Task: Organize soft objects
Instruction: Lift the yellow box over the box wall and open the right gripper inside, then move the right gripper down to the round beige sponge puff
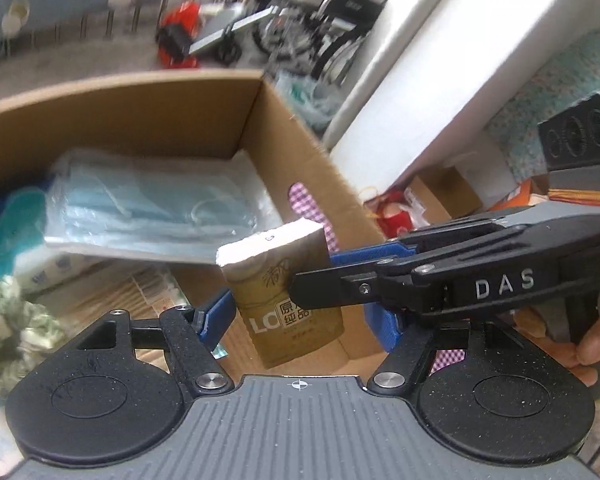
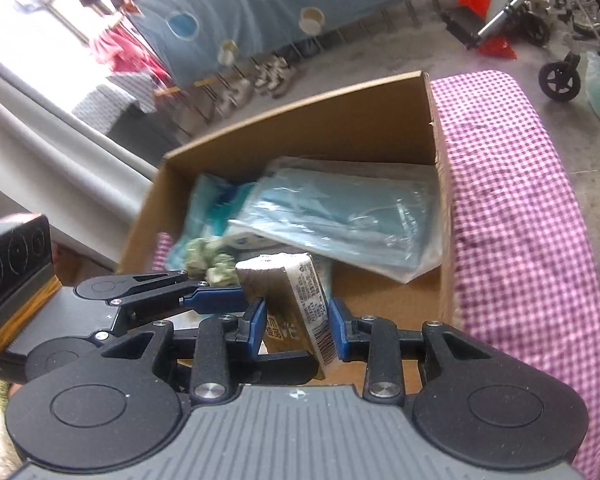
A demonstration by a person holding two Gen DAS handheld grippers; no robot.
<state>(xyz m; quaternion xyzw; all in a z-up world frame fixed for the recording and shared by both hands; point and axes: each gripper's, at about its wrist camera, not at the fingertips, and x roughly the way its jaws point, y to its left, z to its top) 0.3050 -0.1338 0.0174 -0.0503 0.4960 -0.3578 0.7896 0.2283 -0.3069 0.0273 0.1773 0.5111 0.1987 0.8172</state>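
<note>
Checked cloth [image 2: 520, 200] bears box [image 2: 300, 128]; both tongs [image 1: 300, 312] [image 2: 298, 322] grip tissue pack [image 1: 288, 292].

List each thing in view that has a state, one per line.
Brown cardboard box: open at the top, partly filled.
Tan paper-wrapped tissue pack: upright over the box, pinched by both grippers.
Clear bag of blue face masks: lying tilted in the box.
Left hand-held gripper: gripping the pack.
Right hand-held gripper: gripping the pack.

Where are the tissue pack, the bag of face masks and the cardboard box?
tissue pack [image 1: 296, 312]: left wrist view, printed front face.
bag of face masks [image 2: 340, 216]: right wrist view, middle of the clear bag.
cardboard box [image 2: 340, 128]: right wrist view, inner far wall.
</note>
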